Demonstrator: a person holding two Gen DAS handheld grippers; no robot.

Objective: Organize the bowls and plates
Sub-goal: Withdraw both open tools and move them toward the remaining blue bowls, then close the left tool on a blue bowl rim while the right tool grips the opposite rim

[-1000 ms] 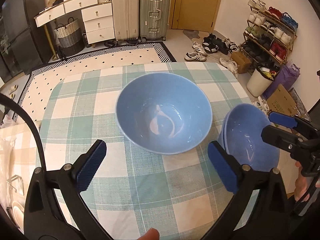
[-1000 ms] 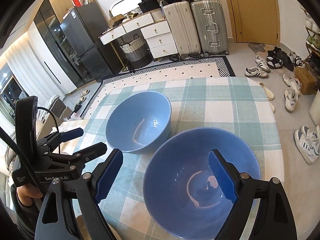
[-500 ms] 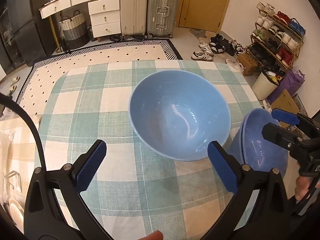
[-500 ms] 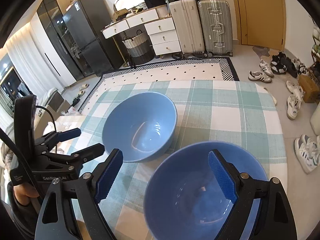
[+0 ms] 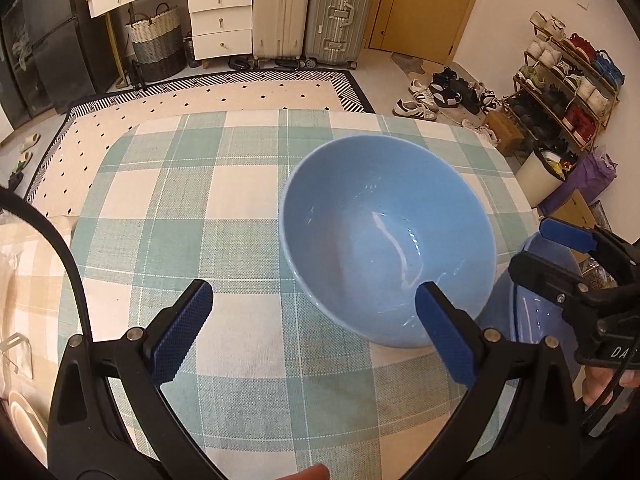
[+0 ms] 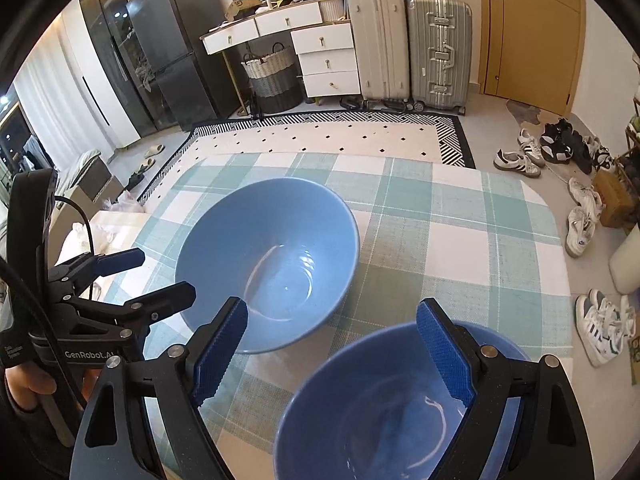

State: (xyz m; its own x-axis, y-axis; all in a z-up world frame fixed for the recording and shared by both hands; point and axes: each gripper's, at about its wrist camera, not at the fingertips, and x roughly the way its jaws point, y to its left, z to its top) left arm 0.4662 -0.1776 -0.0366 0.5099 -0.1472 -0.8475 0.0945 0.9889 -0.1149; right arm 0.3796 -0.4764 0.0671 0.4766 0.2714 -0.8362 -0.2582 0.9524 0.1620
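Observation:
A large blue bowl [image 5: 388, 240] sits upright on the green-and-white checked tablecloth [image 5: 208, 208]; it also shows in the right wrist view [image 6: 272, 264]. A second blue bowl [image 6: 384, 408] lies at the table's near right edge, partly under my right gripper [image 6: 332, 352], whose right finger reaches over its rim. It shows at the right in the left wrist view [image 5: 536, 312]. My left gripper [image 5: 312, 332] is open and empty, just in front of and to the left of the first bowl. My right gripper's jaws stand wide apart.
A pale plate [image 5: 24, 420] peeks in at the lower left beside the table. Beyond the table lie a patterned rug [image 5: 224, 92], suitcases [image 5: 340, 8], white drawers [image 5: 220, 16] and a shoe rack [image 5: 568, 80]. Shoes [image 6: 588, 232] lie on the floor to the right.
Both grippers have pulled back and shifted left. The first bowl now sits further right in the left view; the second bowl has slid lower in the right view. Jaws stayed open.

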